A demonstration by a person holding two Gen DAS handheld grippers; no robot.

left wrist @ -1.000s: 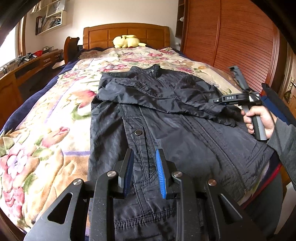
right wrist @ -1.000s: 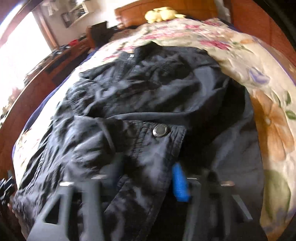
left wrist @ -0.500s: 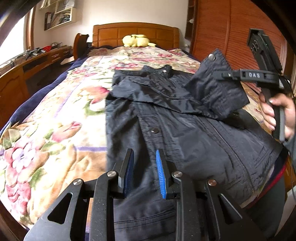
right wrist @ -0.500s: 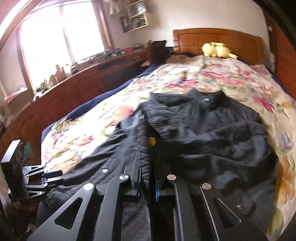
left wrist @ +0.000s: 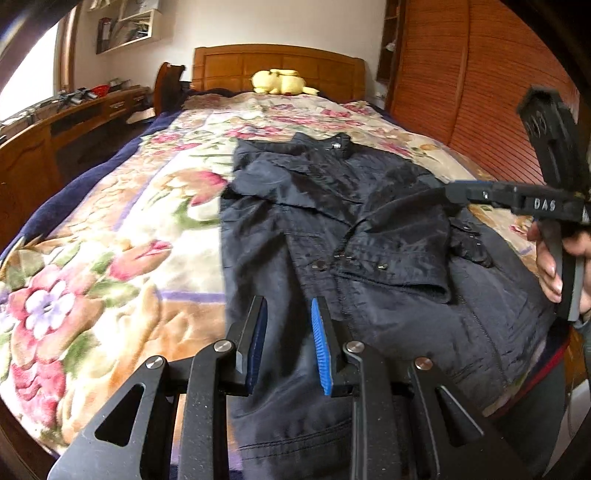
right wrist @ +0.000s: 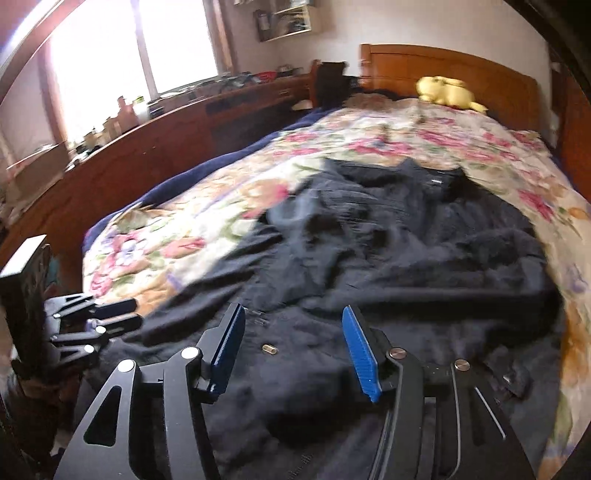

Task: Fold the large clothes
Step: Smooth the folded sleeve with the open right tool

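I have the black jacket (left wrist: 369, 236) lying flat on the floral bedspread (left wrist: 110, 266), collar toward the wooden headboard (left wrist: 277, 66), with one sleeve folded across its chest. My left gripper (left wrist: 288, 343) hovers over the jacket's lower hem; its blue-padded fingers (left wrist: 320, 347) stand slightly apart with nothing clamped between them, only fabric below. My right gripper (right wrist: 295, 350) is above the jacket's front panel, and its fingers are opening, standing wide apart with no cloth between the pads. In the left wrist view, the right gripper's body reads "DAS" (left wrist: 545, 204), and a hand (left wrist: 554, 258) wraps its grip at the frame's right edge. Surroundings: a yellow plush toy (left wrist: 280, 81) rests against the headboard, a wooden table (right wrist: 166, 133) carrying clutter runs along the window wall beside the bed, a wall shelf (left wrist: 129, 22) hangs above it, and a slatted wooden wardrobe (left wrist: 480, 92) flanks the opposite side.
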